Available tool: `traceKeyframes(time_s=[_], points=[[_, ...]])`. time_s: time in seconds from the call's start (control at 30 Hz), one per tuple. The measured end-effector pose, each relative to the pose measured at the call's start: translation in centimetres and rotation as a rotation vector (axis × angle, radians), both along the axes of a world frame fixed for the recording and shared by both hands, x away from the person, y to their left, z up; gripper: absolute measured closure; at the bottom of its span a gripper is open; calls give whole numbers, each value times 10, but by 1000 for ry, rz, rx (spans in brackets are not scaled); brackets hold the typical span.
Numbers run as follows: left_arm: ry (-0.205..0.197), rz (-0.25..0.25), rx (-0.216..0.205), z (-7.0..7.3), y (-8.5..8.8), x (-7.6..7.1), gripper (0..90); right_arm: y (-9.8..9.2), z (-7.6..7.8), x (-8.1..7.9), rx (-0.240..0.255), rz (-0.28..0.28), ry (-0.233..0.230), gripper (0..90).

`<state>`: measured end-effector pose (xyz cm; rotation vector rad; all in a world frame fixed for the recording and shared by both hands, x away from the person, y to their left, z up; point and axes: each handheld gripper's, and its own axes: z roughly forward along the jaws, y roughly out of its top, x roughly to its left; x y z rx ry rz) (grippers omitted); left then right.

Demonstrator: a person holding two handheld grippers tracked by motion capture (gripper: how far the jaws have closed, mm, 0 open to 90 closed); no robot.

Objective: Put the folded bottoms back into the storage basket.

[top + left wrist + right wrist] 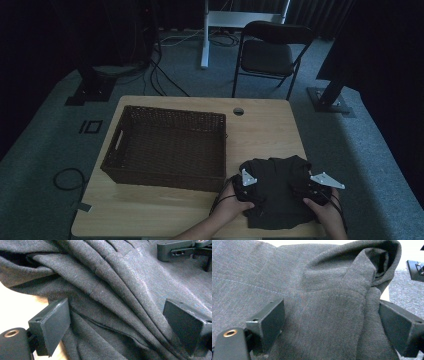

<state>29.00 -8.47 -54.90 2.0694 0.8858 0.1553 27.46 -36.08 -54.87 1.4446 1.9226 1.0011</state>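
Both of my hands sit at the near edge of the table (pixel 150 210), each on a gripper pressed down onto the dark grey garment (pixel 277 192) that lies bunched just right of the wicker basket (pixel 167 147). On the garment's left side, my left gripper (pixel 117 322) has its jaws spread wide over a run of diagonal folds; the pads stand clear of the cloth, so nothing is pinched. On the garment's right side, my right gripper (pixel 332 325) also stands with its jaws parted, straddling a thick rolled fold without squeezing it. I judge that I am between grips, arranging or folding the garment beside the basket, which looks empty. Next I would need to close each pair of jaws on a firm fold, then lift both sides together toward the basket.
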Motion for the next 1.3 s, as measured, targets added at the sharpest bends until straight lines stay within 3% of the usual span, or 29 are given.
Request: traceKeyframes(time_s=[0.13, 0.4, 0.57, 0.63, 0.67, 0.77, 0.8, 0.83, 0.97, 1.03, 1.3], points=[[6, -1, 15, 0, -3, 2, 93, 1, -1, 1, 0, 3, 12, 109], [10, 3, 34, -1, -9, 11, 93, -2, -2, 8, 72, -42, 71, 110], [3, -15, 40, 0, -11, 15, 117, -4, -4, 10, 141, -52, 106, 195], [1, -22, 39, 0, -12, 16, 153, -4, -4, 9, 149, -47, 105, 225], [-3, -30, 38, 0, -13, 17, 173, -3, -4, 7, 166, -31, 104, 325], [0, -37, 21, 0, -15, 18, 313, -2, -4, 5, 179, -21, 100, 405], [5, -58, 4, 0, -16, 20, 386, 0, -3, 3, 210, -22, 103, 534], [10, -63, -11, 0, -17, 20, 446, 1, -2, 2, 222, -27, 107, 570], [20, -63, -4, 6, -19, 23, 597, 3, 0, 0, 244, -66, 120, 602], [9, -59, 14, 11, -22, 23, 625, 4, 2, -2, 235, -72, 112, 614], [3, -59, -6, 26, -22, 21, 651, 4, 14, -7, 253, -81, 98, 632]])
